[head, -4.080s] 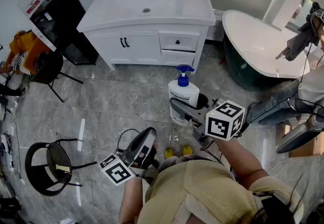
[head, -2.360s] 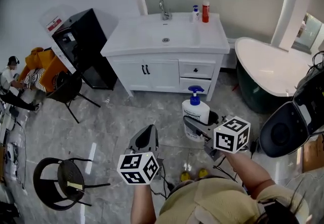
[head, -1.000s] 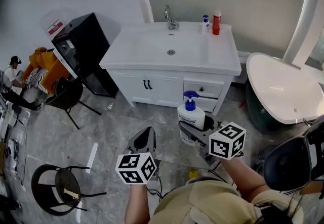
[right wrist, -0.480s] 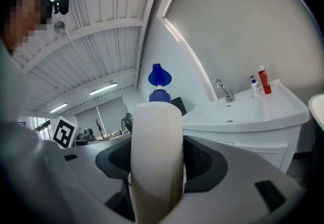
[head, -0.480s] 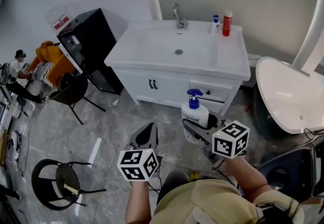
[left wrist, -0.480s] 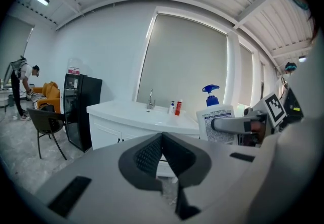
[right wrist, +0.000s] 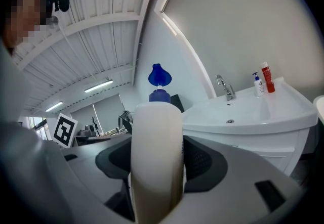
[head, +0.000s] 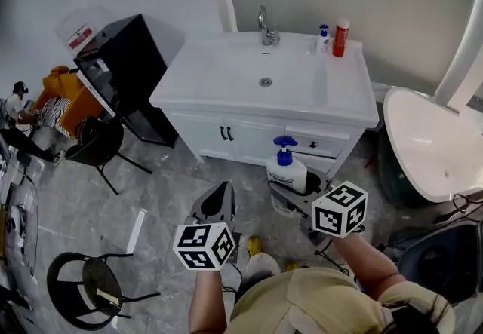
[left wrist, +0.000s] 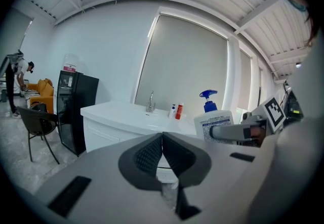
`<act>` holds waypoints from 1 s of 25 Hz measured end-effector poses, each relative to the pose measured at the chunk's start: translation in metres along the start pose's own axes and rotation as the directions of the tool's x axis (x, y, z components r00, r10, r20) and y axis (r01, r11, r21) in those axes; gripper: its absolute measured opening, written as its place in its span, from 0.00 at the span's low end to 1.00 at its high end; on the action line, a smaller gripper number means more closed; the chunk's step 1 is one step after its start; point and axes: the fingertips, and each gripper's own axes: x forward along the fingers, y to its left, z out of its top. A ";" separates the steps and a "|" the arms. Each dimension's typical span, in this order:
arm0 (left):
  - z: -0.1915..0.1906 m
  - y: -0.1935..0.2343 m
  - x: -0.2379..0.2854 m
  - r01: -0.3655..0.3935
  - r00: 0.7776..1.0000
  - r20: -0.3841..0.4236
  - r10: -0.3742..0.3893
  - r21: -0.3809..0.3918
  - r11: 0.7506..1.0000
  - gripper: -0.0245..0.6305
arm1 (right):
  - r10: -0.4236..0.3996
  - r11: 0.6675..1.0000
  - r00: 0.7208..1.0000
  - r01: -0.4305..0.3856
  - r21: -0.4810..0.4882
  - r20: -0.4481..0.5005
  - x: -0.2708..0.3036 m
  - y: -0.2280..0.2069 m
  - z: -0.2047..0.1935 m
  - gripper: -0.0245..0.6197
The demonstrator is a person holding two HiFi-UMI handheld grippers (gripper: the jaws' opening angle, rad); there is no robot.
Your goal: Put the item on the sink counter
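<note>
The white pump bottle with a blue pump head stands upright between the jaws of the right tool, which press on its two sides. It is in the air in front of the white vanity's drawers, not on the white sink bench. The left tool is just to the left of it, its jaws together with nothing between them. By the chrome faucet, a small white bottle and a red bottle stand at the bench's back edge.
</note>
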 end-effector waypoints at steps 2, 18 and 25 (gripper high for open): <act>0.008 0.010 0.010 0.015 1.000 0.002 -0.015 0.001 1.000 0.09 | -0.003 1.000 1.000 0.003 -0.005 -0.001 0.014 -0.001 0.005 0.47; 0.050 0.094 0.062 0.117 0.992 -0.048 -0.117 -0.002 0.993 0.10 | -0.071 0.997 0.997 0.071 0.007 0.020 0.119 -0.008 0.043 0.47; 0.058 0.126 0.066 0.136 0.989 -0.067 -0.135 0.008 0.991 0.10 | -0.105 0.994 0.994 0.104 0.017 0.032 0.148 -0.005 0.048 0.47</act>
